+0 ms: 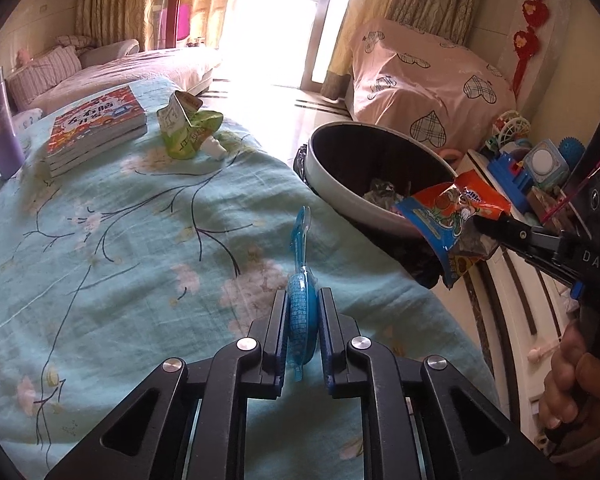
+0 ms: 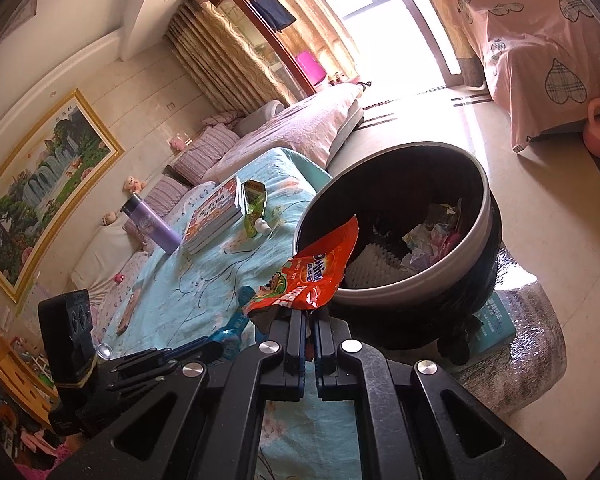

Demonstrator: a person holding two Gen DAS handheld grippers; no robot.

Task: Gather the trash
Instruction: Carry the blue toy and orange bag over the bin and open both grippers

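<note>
Blue plastic packaging [image 1: 302,308], thin and stiff, stands on edge between the two fingers of the left claw [image 1: 303,312], which is clamped on it just above the near part of the desk [image 1: 120,240]. A pale turquoise cloth with a branch-and-blossom print covers the desk. The right claw [image 2: 309,320] is closed on the lower end of an orange snack wrapper [image 2: 320,272]; the wrapper's free end pokes up over the near rim of the trash bin [image 2: 440,280]. From the left wrist view the same wrapper [image 1: 456,220] hangs at the bin's rim [image 1: 340,196], off the right edge of the desk. The bin is round, light grey outside and dark inside, lined with a black bag, and it stands on the floor right beside the desk's right edge. Crumpled paper and foil scraps [image 2: 424,236] lie in its bottom.

Toward the far edge of the desk a green juice pouch [image 1: 188,128] with a white cap lies crumpled next to a small stack of books [image 1: 96,128]. A purple flask [image 1: 0,128] stands upright near the far left corner, well apart from both claws.
</note>
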